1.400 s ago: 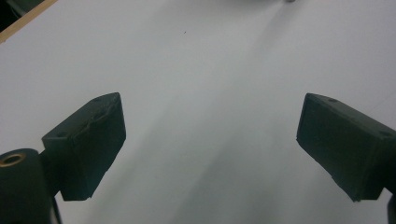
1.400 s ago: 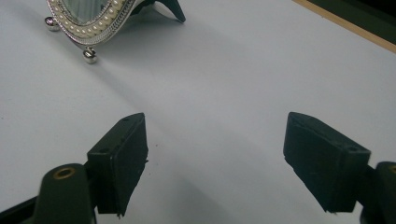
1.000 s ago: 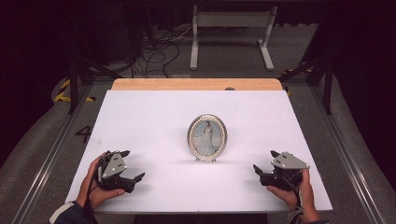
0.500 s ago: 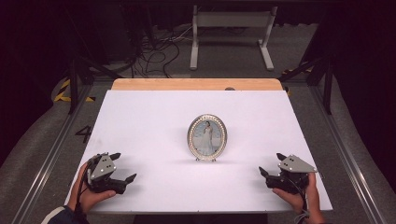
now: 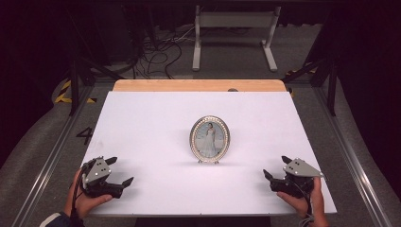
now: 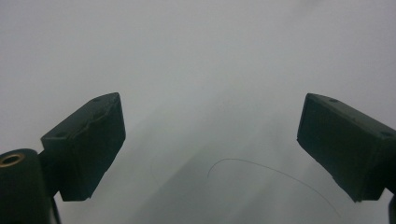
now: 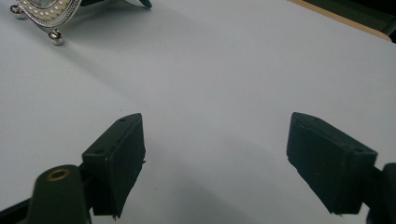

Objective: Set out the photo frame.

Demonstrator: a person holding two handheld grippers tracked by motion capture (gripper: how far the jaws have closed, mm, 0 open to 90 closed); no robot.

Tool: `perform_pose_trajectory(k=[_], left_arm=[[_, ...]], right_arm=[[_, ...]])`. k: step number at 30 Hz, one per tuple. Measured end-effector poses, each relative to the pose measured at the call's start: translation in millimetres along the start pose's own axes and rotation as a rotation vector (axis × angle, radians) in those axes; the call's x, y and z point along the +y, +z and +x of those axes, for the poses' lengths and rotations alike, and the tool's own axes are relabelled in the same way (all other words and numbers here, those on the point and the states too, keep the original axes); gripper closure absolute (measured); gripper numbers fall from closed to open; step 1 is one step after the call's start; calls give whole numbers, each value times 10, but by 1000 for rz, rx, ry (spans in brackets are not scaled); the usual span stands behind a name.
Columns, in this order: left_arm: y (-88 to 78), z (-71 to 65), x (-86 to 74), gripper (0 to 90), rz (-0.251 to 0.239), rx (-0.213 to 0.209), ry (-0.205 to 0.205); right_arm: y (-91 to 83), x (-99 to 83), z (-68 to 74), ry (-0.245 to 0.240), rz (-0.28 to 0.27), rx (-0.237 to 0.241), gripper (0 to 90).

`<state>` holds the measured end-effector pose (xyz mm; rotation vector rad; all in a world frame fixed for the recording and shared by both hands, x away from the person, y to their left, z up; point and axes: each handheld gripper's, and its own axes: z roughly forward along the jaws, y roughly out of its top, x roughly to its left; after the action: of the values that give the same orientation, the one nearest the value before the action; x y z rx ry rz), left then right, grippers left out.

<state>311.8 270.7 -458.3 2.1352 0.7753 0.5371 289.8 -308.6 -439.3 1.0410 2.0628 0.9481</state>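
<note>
An oval silver picture frame (image 5: 210, 139) with a beaded rim stands upright near the middle of the white table (image 5: 156, 123); its lower edge and ball feet show at the top left of the right gripper view (image 7: 39, 16). My left gripper (image 5: 120, 171) rests near the front left corner, held by a hand, jaws wide apart with nothing between them (image 6: 210, 140). My right gripper (image 5: 276, 168) sits near the front right edge, also open and empty (image 7: 215, 154). Both are well away from the frame.
A wooden strip (image 5: 198, 85) runs along the table's far edge. Beyond it lie floor cables (image 5: 156, 52) and a white stand (image 5: 234, 33). Metal rails (image 5: 52, 156) flank the table on both sides.
Both grippers have drawn back toward the front edge and outward, the left one further left, the right one further right. The picture frame has not moved.
</note>
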Motion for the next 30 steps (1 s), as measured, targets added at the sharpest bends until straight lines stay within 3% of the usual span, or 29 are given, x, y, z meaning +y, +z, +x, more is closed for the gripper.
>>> perform_pose_trajectory(k=[7, 30], left_arm=[[4, -19, -11, 82, 16, 14, 28], [25, -20, -16, 82, 20, 6, 15]], right_arm=[[3, 9, 24, -7, 0, -10, 194], [5, 8, 33, -6, -2, -8, 190]])
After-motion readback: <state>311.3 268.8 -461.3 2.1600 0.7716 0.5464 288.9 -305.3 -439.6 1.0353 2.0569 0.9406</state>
